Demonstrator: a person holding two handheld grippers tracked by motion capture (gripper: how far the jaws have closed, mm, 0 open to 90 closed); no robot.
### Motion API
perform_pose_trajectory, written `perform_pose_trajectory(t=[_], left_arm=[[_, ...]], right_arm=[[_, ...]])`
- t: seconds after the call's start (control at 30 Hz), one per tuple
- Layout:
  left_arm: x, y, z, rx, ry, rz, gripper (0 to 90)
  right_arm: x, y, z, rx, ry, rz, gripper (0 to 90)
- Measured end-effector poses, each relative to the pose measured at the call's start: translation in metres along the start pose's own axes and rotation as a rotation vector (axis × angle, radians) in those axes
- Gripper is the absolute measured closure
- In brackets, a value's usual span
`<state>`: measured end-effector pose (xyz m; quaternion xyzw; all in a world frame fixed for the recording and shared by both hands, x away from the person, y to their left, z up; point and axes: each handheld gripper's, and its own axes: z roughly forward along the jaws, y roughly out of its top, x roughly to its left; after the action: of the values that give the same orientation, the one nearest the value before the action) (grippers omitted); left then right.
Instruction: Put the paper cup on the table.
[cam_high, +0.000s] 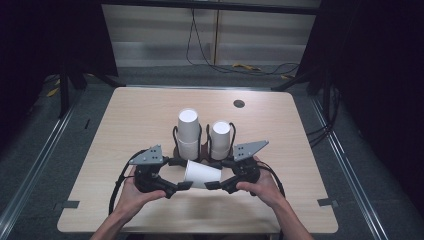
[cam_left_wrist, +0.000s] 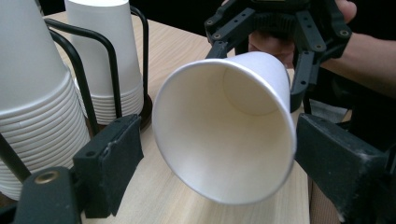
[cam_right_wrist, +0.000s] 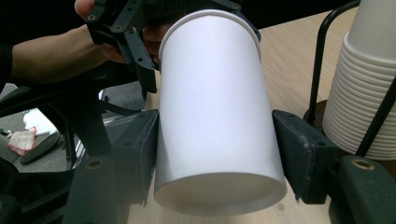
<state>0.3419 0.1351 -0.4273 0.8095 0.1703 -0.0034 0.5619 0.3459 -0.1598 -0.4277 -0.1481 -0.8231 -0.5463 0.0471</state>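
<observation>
High view: wooden table (cam_high: 125, 130), two stacks of white paper cups in black wire holders at centre, left cup stack (cam_high: 188, 131) taller than right cup stack (cam_high: 220, 138). Single paper cup (cam_high: 202, 174) lying sideways just near of the stacks, held off the table between both grippers, rim to the left, base to the right. Left gripper (cam_high: 184, 185) at the rim end, right gripper (cam_high: 210, 185) at the base end, one hand behind each.

Left gripper view: looking into the open mouth of the cup (cam_left_wrist: 225, 125). Own jaws spread, one black pad either side of the rim, small gap on the left, right pad at or barely touching the rim; not clamped. Other gripper (cam_left_wrist: 261, 49) far off at the base end. Cup stacks (cam_left_wrist: 39, 88) at left.

Right gripper view: cup (cam_right_wrist: 215, 112) base-first, both pads pressed on its wall near the base, clamped on the cup. Left gripper (cam_right_wrist: 154, 70) at the far rim.

Risks, judged: thin paper wall, too hard a squeeze would crush or ovalise the cup; releasing on the right before the left closes would drop it; rim bumping the wire holder would knock it askew.
</observation>
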Motion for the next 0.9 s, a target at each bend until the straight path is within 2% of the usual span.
perform_pose_trajectory(t=[0.33, 0.47, 0.53, 0.9], left_arm=[[0.002, -0.003, 0.005, -0.003, -0.026, -0.007, 15.1], [0.004, -0.001, 0.007, -0.046, -0.062, -0.054, 15.2], [0.004, 0.0, 0.008, -0.033, -0.057, -0.033, 14.3], [0.002, -0.001, 0.012, -0.029, -0.077, -0.019, 15.9]], right_arm=[[0.001, 0.001, 0.002, -0.012, -0.005, -0.012, 35.1], [0.001, 0.002, 0.002, -0.026, 0.009, -0.012, 35.2], [0.002, 0.003, 0.003, -0.028, 0.007, -0.018, 35.2], [0.003, 0.003, 0.004, -0.02, 0.015, -0.021, 35.1]])
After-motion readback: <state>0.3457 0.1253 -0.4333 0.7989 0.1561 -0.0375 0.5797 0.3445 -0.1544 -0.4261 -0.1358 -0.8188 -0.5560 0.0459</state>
